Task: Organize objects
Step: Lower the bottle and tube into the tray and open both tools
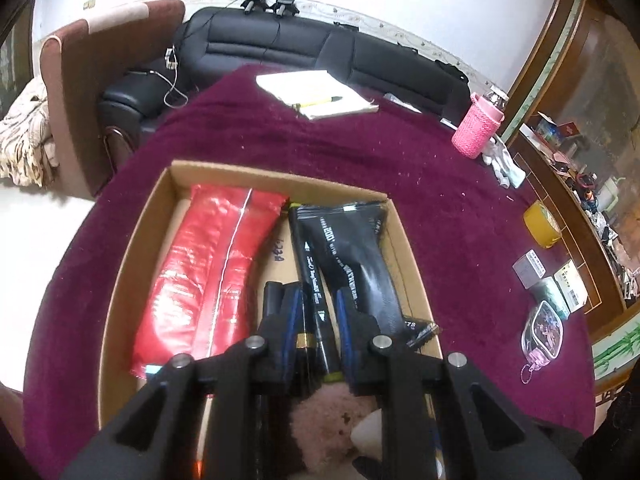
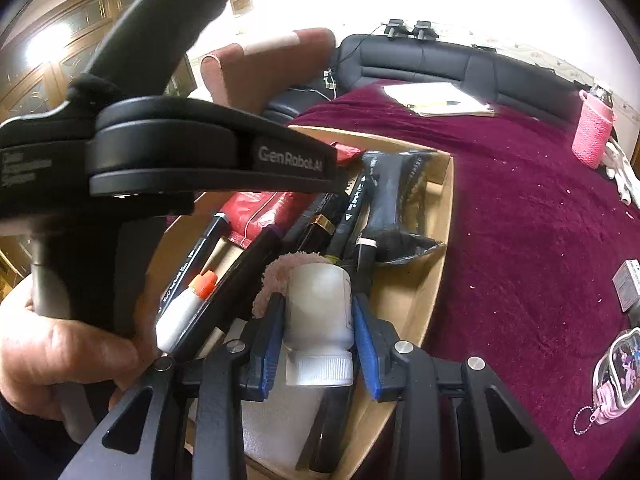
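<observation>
Packing step: right claw (image 2: 316, 344) grips white bottle (image 2: 320, 320) over box (image 2: 436, 248), left claw (image 1: 316, 320) narrow round pen (image 1: 316, 304) inside box; next, prob. set bottle down w/o jamming.

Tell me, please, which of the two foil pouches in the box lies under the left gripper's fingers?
The black pouch; the left gripper hangs over its near end, while the red pouch lies clear to the side.
</observation>
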